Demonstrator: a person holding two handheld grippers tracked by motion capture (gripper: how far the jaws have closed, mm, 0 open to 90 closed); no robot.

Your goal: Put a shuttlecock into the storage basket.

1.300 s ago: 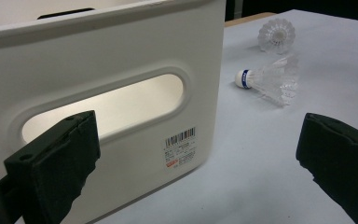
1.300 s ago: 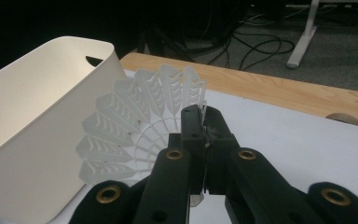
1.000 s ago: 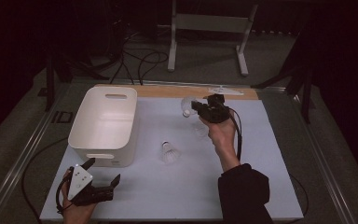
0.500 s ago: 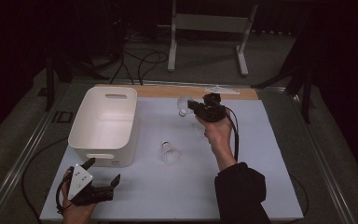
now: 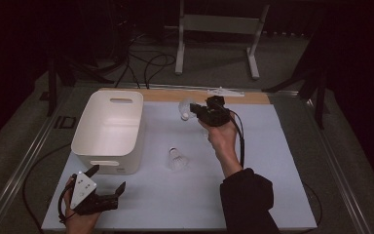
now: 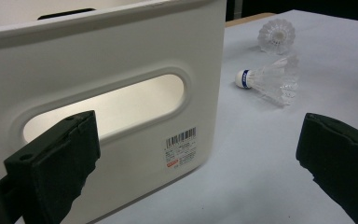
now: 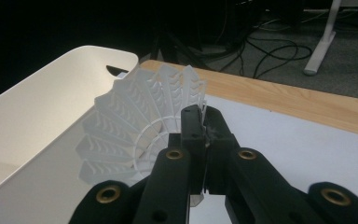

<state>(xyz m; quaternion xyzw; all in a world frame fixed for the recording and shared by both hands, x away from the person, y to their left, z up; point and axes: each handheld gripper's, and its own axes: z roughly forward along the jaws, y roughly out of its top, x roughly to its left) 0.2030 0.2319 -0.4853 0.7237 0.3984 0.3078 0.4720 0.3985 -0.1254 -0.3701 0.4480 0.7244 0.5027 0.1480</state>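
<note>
step: carrying shuttlecock [image 5: 186, 108] toward bin [image 5: 108, 130]
right gripper [image 5: 198, 111]: clenched on shuttlecock skirt, far centre, just right of bin
left gripper [image 5: 108, 186]: released, idle, near left
next: shift left over bin, release

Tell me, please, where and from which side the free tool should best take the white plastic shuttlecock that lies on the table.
Probably the flared, ribbed skirt of the white plastic shuttlecock lying on its side. Come from above with the open left tool, jaws across the skirt: the small rounded blue-banded cork would slip more easily.
</note>
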